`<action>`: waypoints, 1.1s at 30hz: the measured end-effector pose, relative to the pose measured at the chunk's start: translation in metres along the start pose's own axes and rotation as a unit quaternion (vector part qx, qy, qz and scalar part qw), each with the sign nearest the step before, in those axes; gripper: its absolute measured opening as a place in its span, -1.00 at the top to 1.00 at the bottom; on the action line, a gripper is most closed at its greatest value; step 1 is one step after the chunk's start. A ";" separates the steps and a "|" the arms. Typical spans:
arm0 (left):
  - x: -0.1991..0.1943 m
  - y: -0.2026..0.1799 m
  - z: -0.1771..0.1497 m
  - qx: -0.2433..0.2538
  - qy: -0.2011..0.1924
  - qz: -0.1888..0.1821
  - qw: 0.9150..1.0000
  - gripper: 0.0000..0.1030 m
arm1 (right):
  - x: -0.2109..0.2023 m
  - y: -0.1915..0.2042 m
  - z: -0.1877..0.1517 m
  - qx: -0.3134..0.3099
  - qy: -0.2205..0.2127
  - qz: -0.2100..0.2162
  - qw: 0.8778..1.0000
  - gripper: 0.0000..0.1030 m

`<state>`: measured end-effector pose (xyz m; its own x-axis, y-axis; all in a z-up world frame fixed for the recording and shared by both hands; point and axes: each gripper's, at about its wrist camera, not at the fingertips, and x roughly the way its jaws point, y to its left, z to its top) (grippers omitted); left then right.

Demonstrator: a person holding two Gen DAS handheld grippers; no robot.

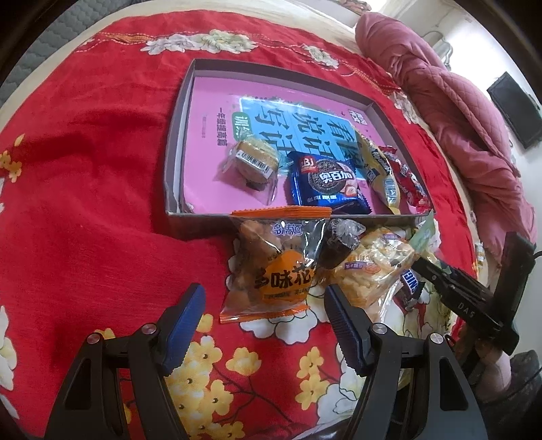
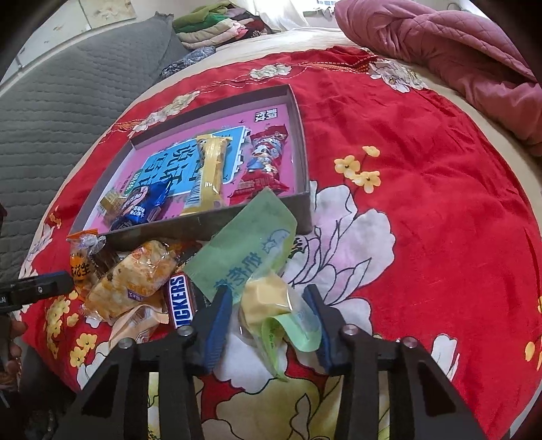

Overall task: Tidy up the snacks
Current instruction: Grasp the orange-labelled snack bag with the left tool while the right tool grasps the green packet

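A shallow grey box [image 1: 176,135] with a pink floor lies on the red flowered cloth and holds a clear-wrapped cake [image 1: 252,160], a blue biscuit packet [image 1: 327,181], a yellow bar [image 2: 210,169] and a red packet [image 2: 264,162]. In front of it lie an orange peanut packet [image 1: 274,267], a rice-cracker packet [image 2: 132,284] and a Snickers bar [image 2: 181,301]. My left gripper [image 1: 263,294] hovers open over the near end of the peanut packet. My right gripper [image 2: 267,304] is shut on a green packet with a yellow pastry [image 2: 267,298], whose far end leans on the box's near wall.
A dark wrapped cone-shaped sweet [image 1: 338,247] lies between the peanut and cracker packets. A pink quilt [image 2: 440,50] is bunched at the far right, a grey padded mat [image 2: 67,101] at the left, folded clothes [image 2: 210,27] behind. A hand shows at the lower left edge [image 2: 13,338].
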<state>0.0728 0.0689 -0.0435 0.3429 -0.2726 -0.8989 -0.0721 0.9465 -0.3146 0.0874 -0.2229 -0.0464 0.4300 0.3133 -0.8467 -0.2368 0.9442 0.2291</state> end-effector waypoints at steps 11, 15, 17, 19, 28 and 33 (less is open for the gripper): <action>0.015 -0.001 -0.001 -0.003 0.003 0.010 1.000 -0.44 | 0.000 0.000 0.001 -0.004 -0.006 0.005 1.000 0.33; 0.018 -0.001 -0.001 -0.001 -0.003 0.015 1.000 -0.44 | -0.003 -0.002 0.001 0.002 -0.009 0.006 1.000 0.33; 0.020 -0.001 0.000 0.002 -0.006 0.019 1.000 -0.44 | -0.004 -0.005 0.001 0.007 -0.010 0.007 1.000 0.33; 0.021 -0.003 0.000 0.005 -0.010 0.022 1.000 -0.44 | -0.006 -0.006 0.002 0.011 -0.012 0.007 1.000 0.33; 0.027 -0.004 0.003 0.000 -0.022 0.023 1.000 -0.34 | -0.010 -0.009 0.002 0.018 -0.018 0.008 1.000 0.33; 0.027 -0.003 0.002 -0.001 -0.024 0.017 1.000 -0.22 | -0.011 -0.010 0.002 0.021 -0.018 0.011 1.000 0.33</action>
<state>0.0846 0.0594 -0.0665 0.3844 -0.2323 -0.8935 -0.0856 0.9547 -0.2850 0.0864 -0.2354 -0.0385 0.4567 0.3362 -0.8236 -0.2090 0.9405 0.2680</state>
